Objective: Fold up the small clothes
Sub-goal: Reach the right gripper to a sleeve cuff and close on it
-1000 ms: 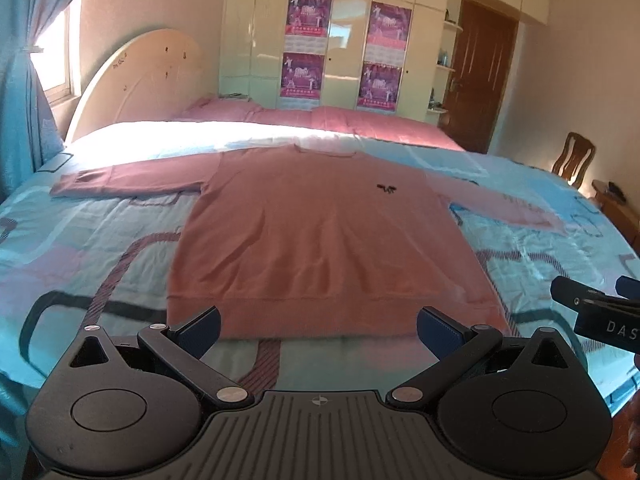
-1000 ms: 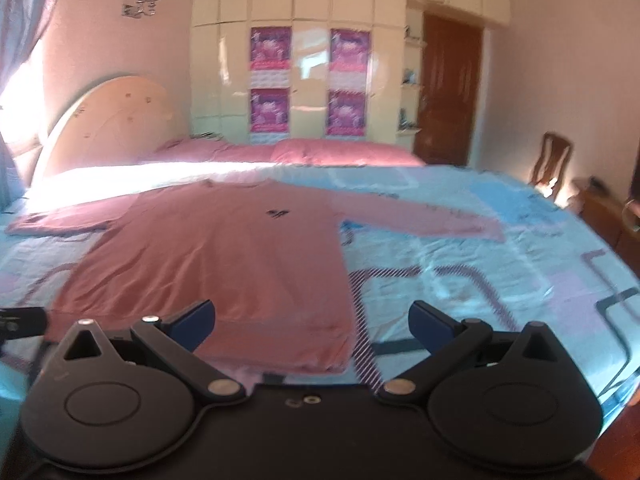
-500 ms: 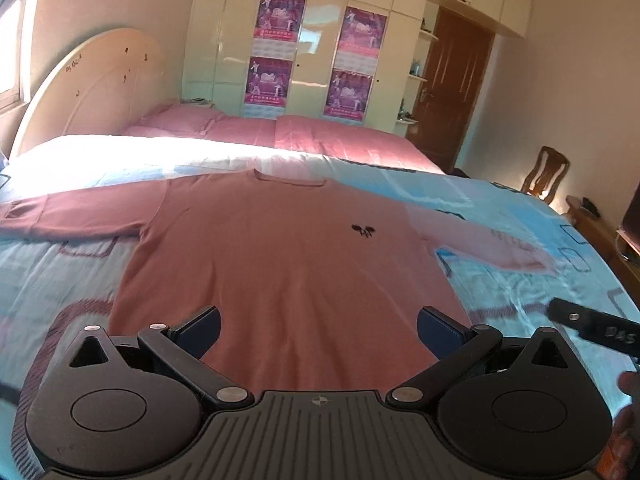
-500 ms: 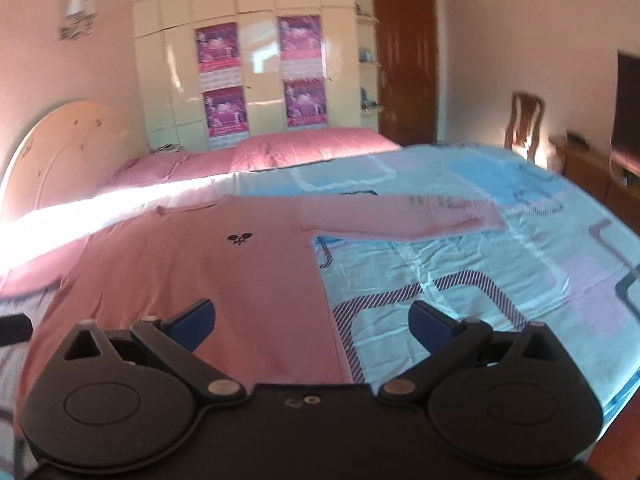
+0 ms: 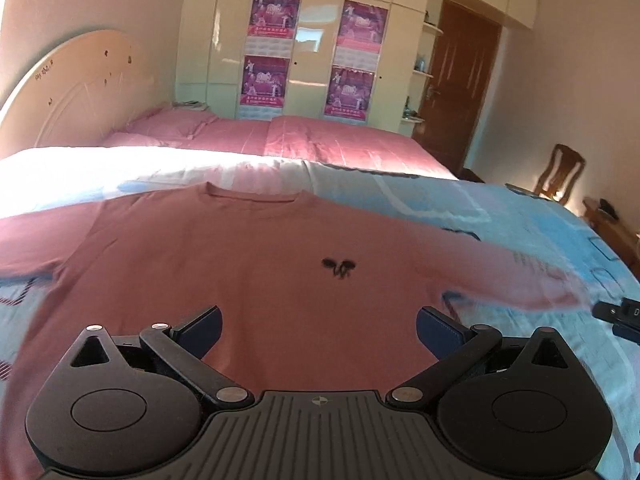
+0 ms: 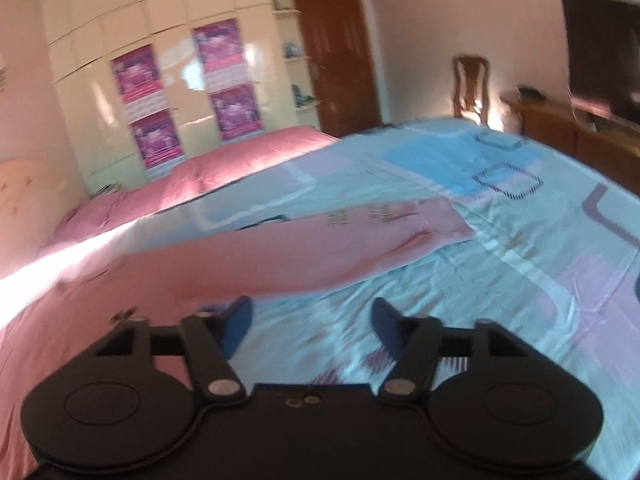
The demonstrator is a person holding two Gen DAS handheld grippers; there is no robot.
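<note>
One pink sweater [image 5: 248, 280] lies flat on the bed [image 6: 500, 248] ahead of both grippers; it looks soft, light and limp. The left gripper [image 5: 318, 326] is spread and empty; the right gripper [image 6: 310, 320] is closing on nothing, and the sleeve cuff [image 6: 436, 224] beyond it seems the best hold.

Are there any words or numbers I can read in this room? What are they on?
No text here can be read for sure.
Posters on the wardrobe doors: printed lines, too small and blurred.
Pink sweater: a small black logo on the chest, a shape and no letters.
Sweater's sleeve: small printed marks near the cuff, blurred.
Headboard: small dark marks, too tiny to tell.
</note>
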